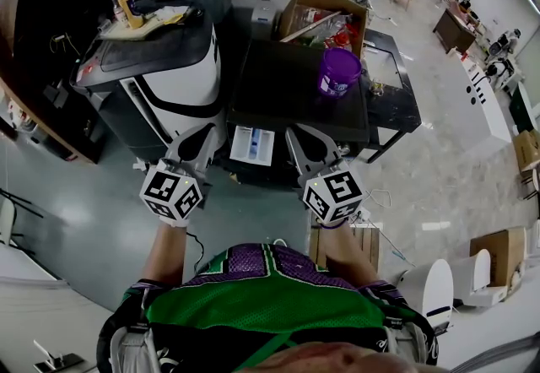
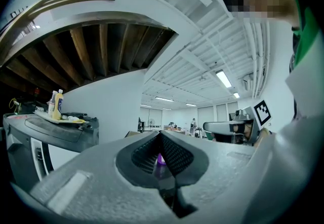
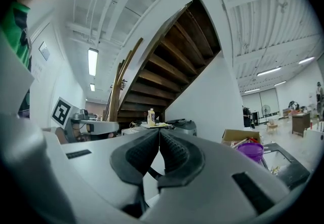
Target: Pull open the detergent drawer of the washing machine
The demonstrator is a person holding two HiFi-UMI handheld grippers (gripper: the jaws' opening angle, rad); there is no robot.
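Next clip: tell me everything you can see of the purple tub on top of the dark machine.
The purple tub is round and open-topped, plastic by its look, with a pale label on its side. It stands upright on the machine's dark flat top, toward the right rear, just in front of an open cardboard box full of items. Whether it touches the box cannot be told, and its contents cannot be made out. Nothing else touches it.

No text, label, brand or number is legible anywhere.
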